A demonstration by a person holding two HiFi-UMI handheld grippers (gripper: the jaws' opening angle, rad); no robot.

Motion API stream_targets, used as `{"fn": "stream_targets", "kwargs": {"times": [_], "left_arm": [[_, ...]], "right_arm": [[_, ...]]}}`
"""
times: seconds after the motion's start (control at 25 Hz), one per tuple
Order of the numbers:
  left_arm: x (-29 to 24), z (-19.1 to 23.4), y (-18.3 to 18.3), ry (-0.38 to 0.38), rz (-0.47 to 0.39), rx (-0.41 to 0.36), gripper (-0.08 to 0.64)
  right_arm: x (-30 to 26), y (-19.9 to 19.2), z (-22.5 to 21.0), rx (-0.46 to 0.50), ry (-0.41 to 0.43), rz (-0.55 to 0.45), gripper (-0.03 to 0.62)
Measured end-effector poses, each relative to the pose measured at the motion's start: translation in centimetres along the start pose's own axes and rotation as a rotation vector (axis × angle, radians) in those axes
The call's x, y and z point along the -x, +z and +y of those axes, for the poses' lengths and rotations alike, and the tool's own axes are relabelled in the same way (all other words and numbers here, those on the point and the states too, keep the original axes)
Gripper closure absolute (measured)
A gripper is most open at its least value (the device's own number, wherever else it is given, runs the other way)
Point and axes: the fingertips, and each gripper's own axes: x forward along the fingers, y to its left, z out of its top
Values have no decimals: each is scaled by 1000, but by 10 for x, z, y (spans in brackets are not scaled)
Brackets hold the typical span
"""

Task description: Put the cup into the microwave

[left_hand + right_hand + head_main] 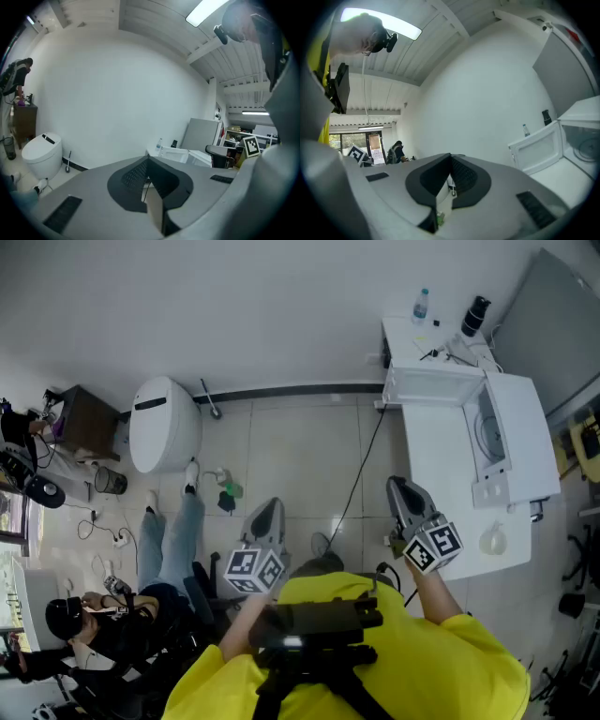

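A clear cup (493,540) stands at the near end of the white table (441,465). At the table's far end sits the white microwave (516,423), its door (433,385) swung open to the left; the door (539,147) and the cavity (583,149) also show in the right gripper view. My right gripper (401,486) hangs shut and empty over the table's left edge, left of the cup. My left gripper (269,507) is shut and empty above the floor, well left of the table. Their closed jaws fill the left gripper view (146,161) and the right gripper view (450,157).
A water bottle (421,306) and a black flask (475,315) stand behind the microwave. A white toilet-like unit (161,423) sits on the floor at left, and a cable (361,474) runs across the tiles. A person sits low at left (112,610). Chairs stand right of the table.
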Motion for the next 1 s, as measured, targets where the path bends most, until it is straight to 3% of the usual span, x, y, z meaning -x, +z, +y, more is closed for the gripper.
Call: {"fn": "stream_targets", "kwargs": {"times": [0.2, 0.36, 0.48, 0.64, 0.84, 1.0], "left_arm": [[-61, 17, 31, -65, 14, -40, 554], [-123, 16, 50, -130, 30, -114, 555], [-178, 14, 63, -168, 27, -114, 555], [-242, 4, 74, -190, 63, -122, 555], [-343, -27, 111, -343, 67, -189, 555], [-404, -62, 112, -483, 103, -221, 555]], "right_arm": [[-47, 33, -23, 54, -66, -38, 588], [-64, 45, -65, 151, -214, -23, 588], [-88, 50, -111, 134, -296, 0, 586], [-116, 57, -164, 74, -324, -6, 586], [-151, 101, -233, 99, -396, -74, 586], [-138, 107, -265, 72, -511, -116, 586]]}}
